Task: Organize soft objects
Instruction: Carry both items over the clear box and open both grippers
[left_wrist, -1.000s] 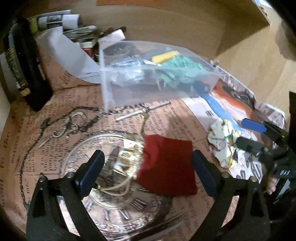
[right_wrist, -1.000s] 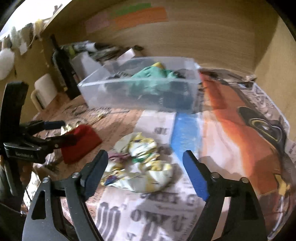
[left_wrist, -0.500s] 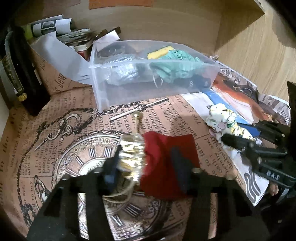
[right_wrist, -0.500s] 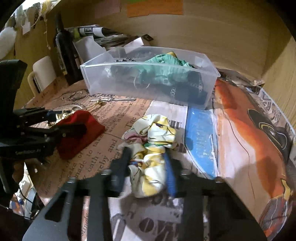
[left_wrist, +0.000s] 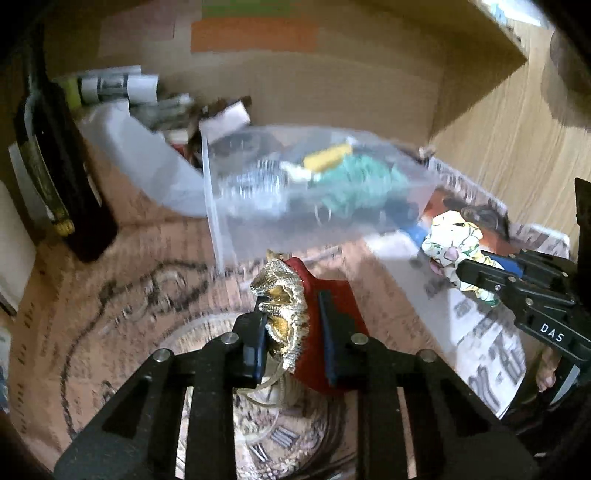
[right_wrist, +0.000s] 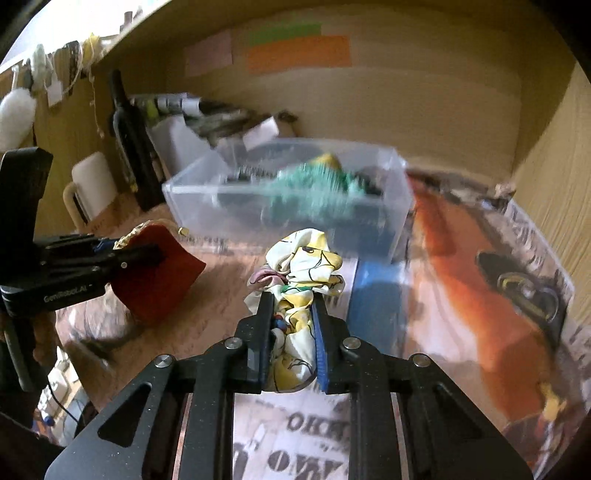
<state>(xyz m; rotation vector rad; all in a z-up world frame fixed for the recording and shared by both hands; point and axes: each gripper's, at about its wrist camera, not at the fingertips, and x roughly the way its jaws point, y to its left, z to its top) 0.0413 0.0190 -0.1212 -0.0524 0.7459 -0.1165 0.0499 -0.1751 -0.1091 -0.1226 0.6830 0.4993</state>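
My left gripper (left_wrist: 291, 321) is shut on a red velvet pouch (left_wrist: 332, 317) with a gold gathered top (left_wrist: 282, 295) and holds it above the table; the pouch also shows in the right wrist view (right_wrist: 155, 266). My right gripper (right_wrist: 293, 314) is shut on a crumpled yellow-and-white floral cloth (right_wrist: 303, 266) and holds it raised; the cloth also shows in the left wrist view (left_wrist: 454, 240). A clear plastic bin (right_wrist: 399, 184) stands behind both, holding a green knit item (right_wrist: 314, 188) and dark things. It also shows in the left wrist view (left_wrist: 229, 229).
Printed paper covers the table (left_wrist: 110, 288). A dark bottle (right_wrist: 129, 133) and a white mug (right_wrist: 92, 184) stand at the left. Rolled papers and clutter (left_wrist: 122, 88) lie behind the bin. Wooden walls (right_wrist: 443, 92) close the back and right.
Both grippers have closed on their items, the left on the red pouch and the right on the floral cloth. Both have lifted them off the table towards the bin.
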